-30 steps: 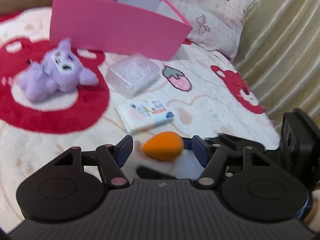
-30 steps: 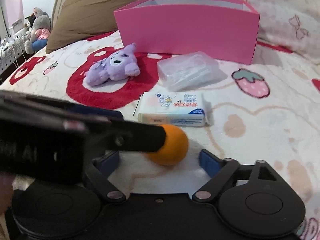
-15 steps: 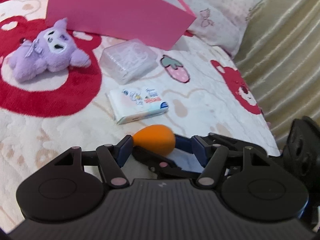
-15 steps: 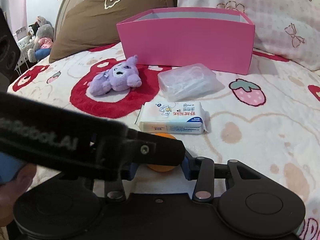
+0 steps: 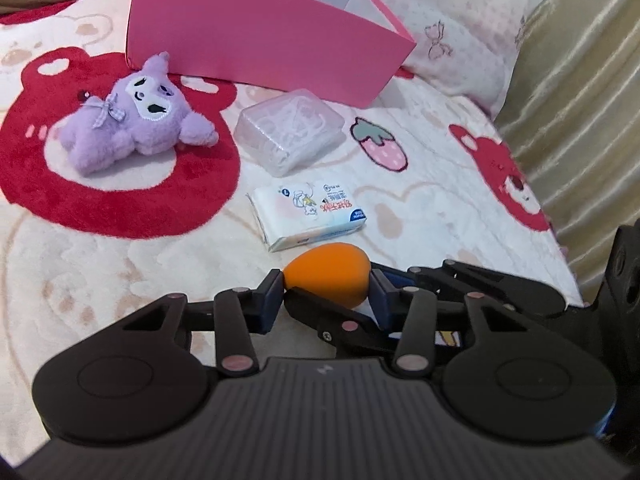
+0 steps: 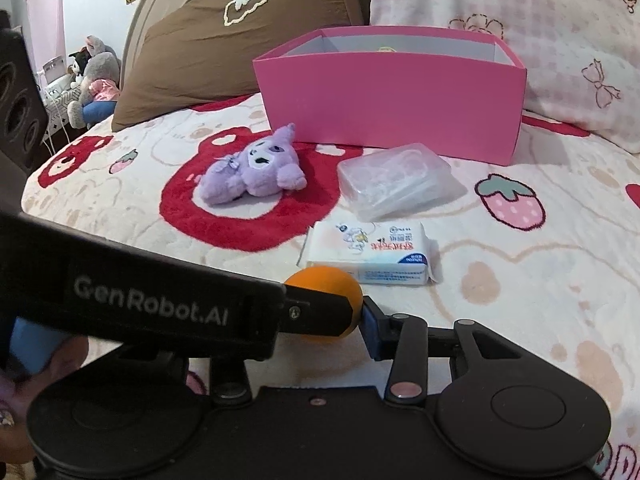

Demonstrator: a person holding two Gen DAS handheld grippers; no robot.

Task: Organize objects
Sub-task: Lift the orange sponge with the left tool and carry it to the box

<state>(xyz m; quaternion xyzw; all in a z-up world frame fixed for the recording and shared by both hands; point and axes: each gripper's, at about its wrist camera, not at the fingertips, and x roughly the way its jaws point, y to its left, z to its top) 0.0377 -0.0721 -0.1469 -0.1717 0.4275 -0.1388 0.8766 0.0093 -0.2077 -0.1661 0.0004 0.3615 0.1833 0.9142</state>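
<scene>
Having just closed since a second ago, both the left gripper (image 5: pixel 326 294) and right gripper (image 6: pixel 320 316), angled downward, now pinch the orange sponge (image 5: pixel 326 270) above the blanket (image 5: pixel 120 272), just beside the tissue pack (image 5: pixel 308 210).

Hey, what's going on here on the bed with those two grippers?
A person is tidying the bed with two handheld grippers. Both the left gripper and the right gripper have just been closing on the orange sponge, one across the other. The purple plush, clear plastic case and tissue pack lie before the pink box.
</scene>
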